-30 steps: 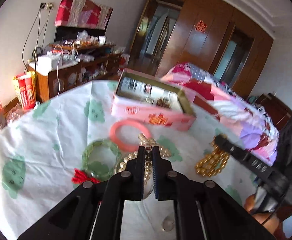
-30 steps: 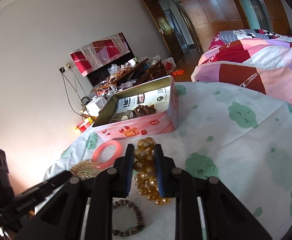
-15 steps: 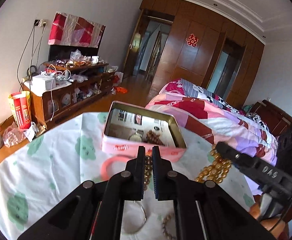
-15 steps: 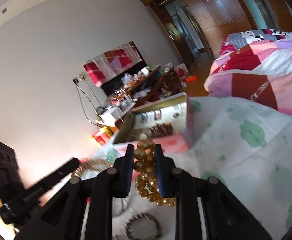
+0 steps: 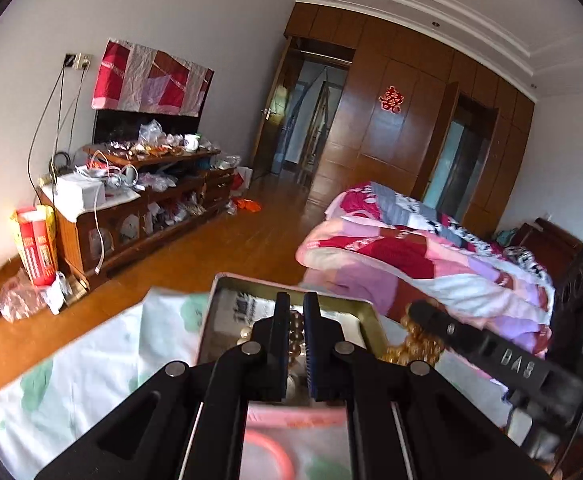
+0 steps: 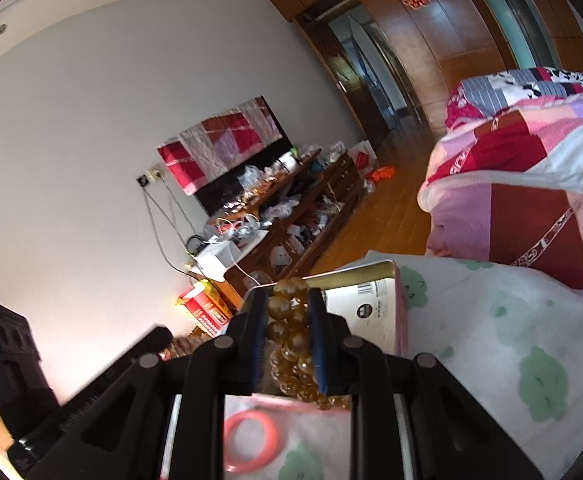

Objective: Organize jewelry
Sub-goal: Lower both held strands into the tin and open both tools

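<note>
**Two bead strings held at an open tin**

Left gripper (image 5: 296, 312): fingers clamped on a pale bead string (image 5: 296, 332), which runs lengthwise down the narrow gap between them. Beyond the fingertips: open pink tin (image 5: 365, 320).

Right gripper (image 6: 287, 304): fingers clamped on an amber bead bracelet (image 6: 287, 332); the strand runs along the fingers, top beads past the tips, rest bunched below. Behind the fingers: pink bangle (image 6: 251, 444) flat on the cloud-print cloth (image 6: 511, 344).
</note>
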### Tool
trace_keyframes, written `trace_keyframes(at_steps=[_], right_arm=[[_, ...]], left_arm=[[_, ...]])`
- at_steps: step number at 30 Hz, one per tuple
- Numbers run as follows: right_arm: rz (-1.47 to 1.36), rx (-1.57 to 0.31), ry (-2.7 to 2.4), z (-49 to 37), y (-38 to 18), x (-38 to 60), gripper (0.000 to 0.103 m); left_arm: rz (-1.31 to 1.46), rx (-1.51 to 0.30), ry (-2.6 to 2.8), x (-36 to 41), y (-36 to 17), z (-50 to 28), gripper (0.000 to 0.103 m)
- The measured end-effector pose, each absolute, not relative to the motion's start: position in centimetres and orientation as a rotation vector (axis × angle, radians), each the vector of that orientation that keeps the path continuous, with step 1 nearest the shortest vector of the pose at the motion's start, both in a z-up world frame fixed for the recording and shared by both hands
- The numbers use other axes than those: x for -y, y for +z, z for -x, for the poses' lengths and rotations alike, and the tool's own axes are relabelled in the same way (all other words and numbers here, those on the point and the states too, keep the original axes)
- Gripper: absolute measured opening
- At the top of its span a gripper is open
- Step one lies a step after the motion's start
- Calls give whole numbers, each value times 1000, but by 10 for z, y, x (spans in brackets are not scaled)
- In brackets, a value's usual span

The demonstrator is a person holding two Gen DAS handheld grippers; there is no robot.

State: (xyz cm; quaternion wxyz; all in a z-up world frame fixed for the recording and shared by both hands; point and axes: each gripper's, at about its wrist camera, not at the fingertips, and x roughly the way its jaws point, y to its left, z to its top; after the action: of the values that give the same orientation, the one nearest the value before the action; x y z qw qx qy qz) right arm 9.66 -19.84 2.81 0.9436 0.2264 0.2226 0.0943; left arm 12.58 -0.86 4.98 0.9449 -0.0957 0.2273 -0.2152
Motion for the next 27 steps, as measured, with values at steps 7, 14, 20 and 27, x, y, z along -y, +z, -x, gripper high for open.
trace_keyframes(at_steps=[7,14,20,27], right_arm=[[-457,-550,165,-127,-8,200,23],[-402,-594,142,-133,-20,194,24],[-359,-535,72,-121,-14,189,66],[-298,-430,-63,-105,4,196,66]], left_arm=[[149,-551,-377,17,12,-159,6],[149,-647,-346,16,-5,-168,6],[104,-641,-335,23,1,-165,25],[112,-557,-311,16,20,-151,66]])
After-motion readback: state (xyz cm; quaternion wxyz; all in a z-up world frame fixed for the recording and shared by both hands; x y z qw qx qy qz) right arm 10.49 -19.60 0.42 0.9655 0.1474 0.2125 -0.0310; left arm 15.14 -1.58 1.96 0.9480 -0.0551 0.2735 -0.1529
